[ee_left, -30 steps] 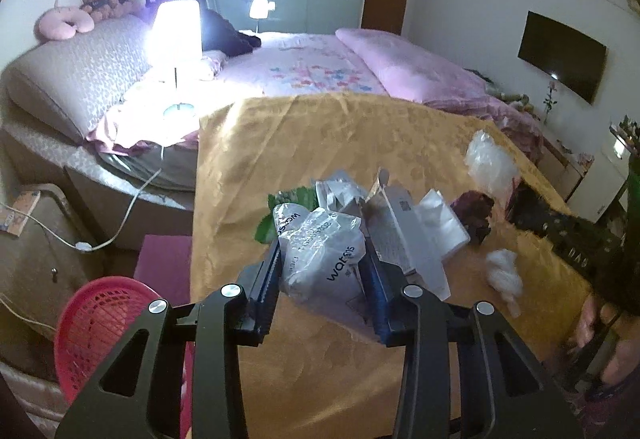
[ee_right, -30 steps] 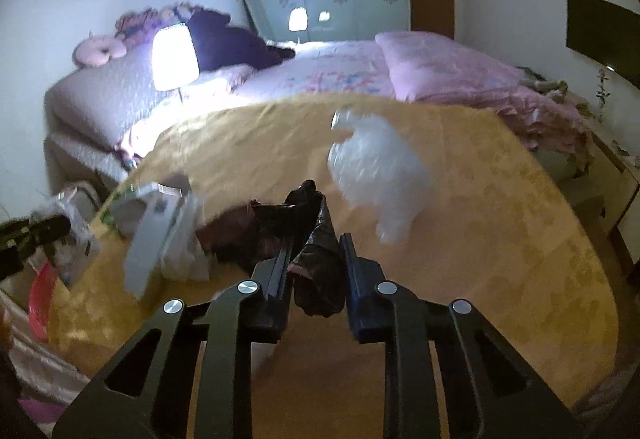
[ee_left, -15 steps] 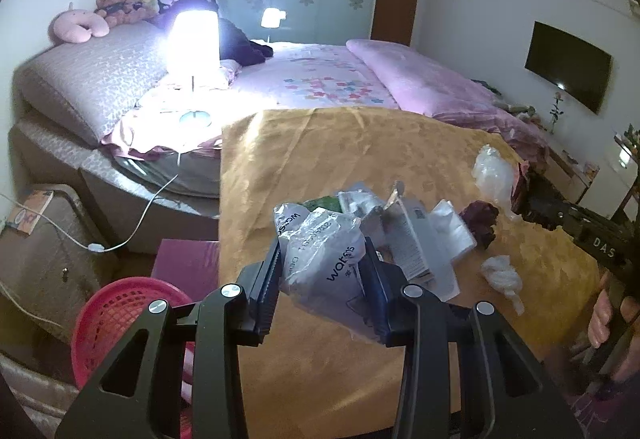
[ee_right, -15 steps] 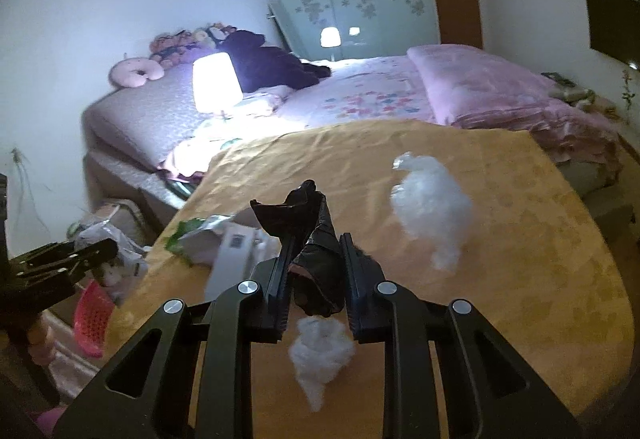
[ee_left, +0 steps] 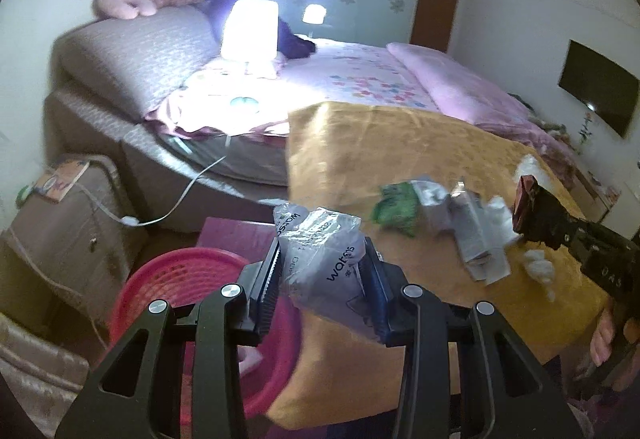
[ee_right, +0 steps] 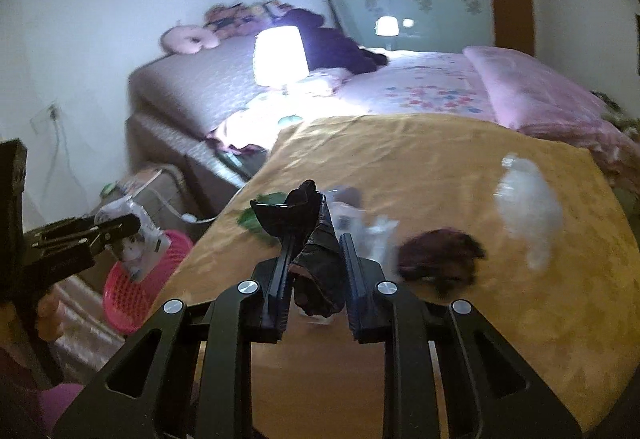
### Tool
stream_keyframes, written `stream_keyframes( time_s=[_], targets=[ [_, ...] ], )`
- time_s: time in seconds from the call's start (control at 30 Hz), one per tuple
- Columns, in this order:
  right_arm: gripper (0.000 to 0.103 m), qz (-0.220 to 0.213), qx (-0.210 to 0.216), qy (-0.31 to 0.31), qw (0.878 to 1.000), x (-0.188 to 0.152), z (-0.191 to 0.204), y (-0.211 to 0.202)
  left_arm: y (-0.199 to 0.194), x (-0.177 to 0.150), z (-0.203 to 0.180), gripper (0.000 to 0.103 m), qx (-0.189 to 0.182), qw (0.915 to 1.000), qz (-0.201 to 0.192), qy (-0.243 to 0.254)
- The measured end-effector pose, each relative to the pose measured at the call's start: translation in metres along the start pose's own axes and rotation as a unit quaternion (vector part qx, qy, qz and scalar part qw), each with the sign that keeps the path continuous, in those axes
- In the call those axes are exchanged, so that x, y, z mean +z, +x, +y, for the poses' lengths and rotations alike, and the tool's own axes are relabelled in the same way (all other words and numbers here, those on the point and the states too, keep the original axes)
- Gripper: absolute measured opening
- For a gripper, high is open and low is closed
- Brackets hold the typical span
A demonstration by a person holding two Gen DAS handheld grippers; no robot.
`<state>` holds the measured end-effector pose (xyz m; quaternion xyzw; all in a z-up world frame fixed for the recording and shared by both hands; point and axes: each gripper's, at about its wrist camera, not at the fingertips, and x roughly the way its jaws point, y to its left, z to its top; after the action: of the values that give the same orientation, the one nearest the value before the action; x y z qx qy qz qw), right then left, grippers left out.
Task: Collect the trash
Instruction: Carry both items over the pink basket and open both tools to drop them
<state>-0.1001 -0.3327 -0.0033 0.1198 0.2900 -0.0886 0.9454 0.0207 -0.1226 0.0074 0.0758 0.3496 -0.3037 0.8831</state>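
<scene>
My left gripper (ee_left: pixel 322 259) is shut on a crumpled white plastic bag (ee_left: pixel 320 263) with printed lettering, held above the edge of the yellow bedspread (ee_left: pixel 400 143) and just right of the pink basket (ee_left: pixel 168 279). My right gripper (ee_right: pixel 314 251) is shut on a crumpled dark wrapper (ee_right: pixel 308 231) over the yellow bedspread (ee_right: pixel 420 167). On the spread lie a green wrapper (ee_left: pixel 394 203), white cartons and paper (ee_left: pixel 476 227), a dark maroon wad (ee_right: pixel 438 259), a clear plastic bag (ee_right: pixel 528 207) and a white tissue (ee_left: pixel 540 267). The left gripper with its bag (ee_right: pixel 132 239) shows at the left of the right wrist view.
The pink basket (ee_right: pixel 136 287) stands on the floor beside the bed's corner. A lit lamp (ee_left: pixel 250 35) stands on the bed. A brown cabinet (ee_left: pixel 60 223) with a white cable is left of the basket. A wall television (ee_left: pixel 600 95) hangs at right.
Both grippers have swung left with their loads. The left one now hangs by the spread's edge near the pink basket, which looks larger. The right one has drawn away from the clear bag.
</scene>
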Motion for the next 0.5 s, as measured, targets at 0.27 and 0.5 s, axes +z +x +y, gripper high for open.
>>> stream_keyframes(
  time_s=[0.27, 0.5],
  targets=[
    [0.022, 0.016, 0.041, -0.058, 0.997, 0.005, 0.059, 0.022, -0.005, -0.014, 0.038, 0.036, 0.053, 0.9981, 0.004, -0.030],
    [0.022, 0.037, 0.073, -0.090, 0.993, 0.006, 0.100, 0.046, -0.006, -0.027, 0.069, 0.036, 0.099, 0.9938, 0.010, -0.050]
  ],
)
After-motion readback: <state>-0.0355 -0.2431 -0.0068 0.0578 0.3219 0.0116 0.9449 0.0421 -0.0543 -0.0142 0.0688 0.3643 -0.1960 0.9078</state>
